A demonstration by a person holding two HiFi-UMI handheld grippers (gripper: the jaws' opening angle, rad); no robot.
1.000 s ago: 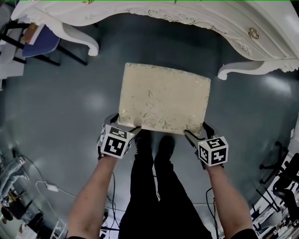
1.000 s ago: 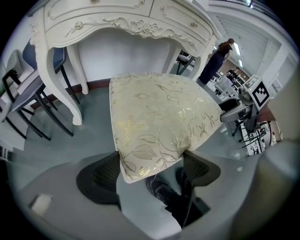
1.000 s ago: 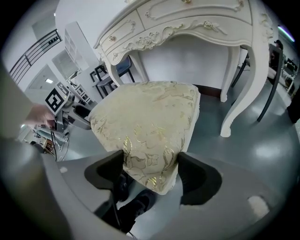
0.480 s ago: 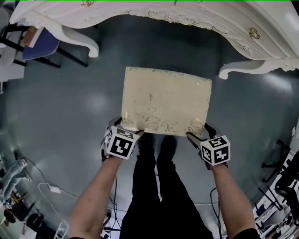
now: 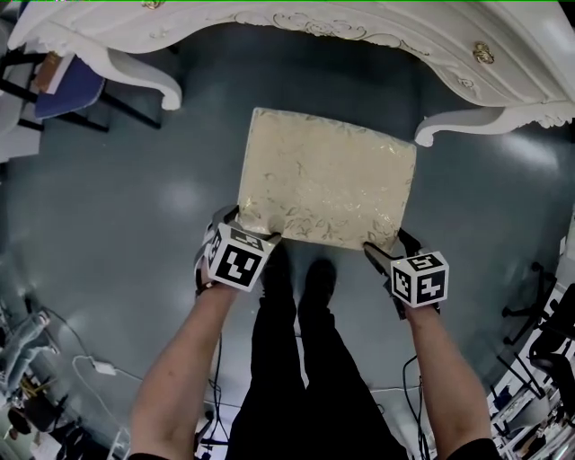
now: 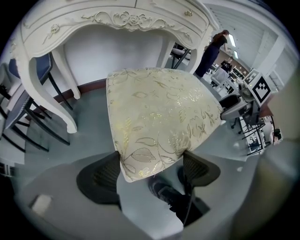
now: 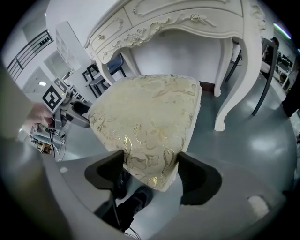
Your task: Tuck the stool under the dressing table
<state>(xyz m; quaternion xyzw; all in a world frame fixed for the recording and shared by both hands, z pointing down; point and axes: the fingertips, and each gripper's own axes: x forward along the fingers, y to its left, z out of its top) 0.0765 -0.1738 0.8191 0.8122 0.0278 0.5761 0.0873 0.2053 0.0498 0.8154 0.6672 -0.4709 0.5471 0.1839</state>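
The stool (image 5: pixel 323 180) has a cream cushion with a gold leaf pattern and stands on the grey floor just in front of the white carved dressing table (image 5: pixel 359 22), between its two front legs. My left gripper (image 5: pixel 247 225) is shut on the cushion's near left corner (image 6: pixel 140 164), with both pads against the fabric. My right gripper (image 5: pixel 388 244) is shut on the near right corner (image 7: pixel 152 168), and its jaws have just closed a little further. The stool's legs are hidden under the cushion.
The table's curved legs (image 5: pixel 162 90) (image 5: pixel 449 126) flank the gap ahead. A blue chair (image 5: pixel 63 90) sits at the far left. An office chair base (image 5: pixel 530 314) is at the right, and cables (image 5: pixel 90 364) are at the lower left. The holder's legs (image 5: pixel 296 359) stand right behind the stool.
The stool has slid a little towards the table and to the right, with its far right corner nearer the table's right leg. Both grippers moved with it.
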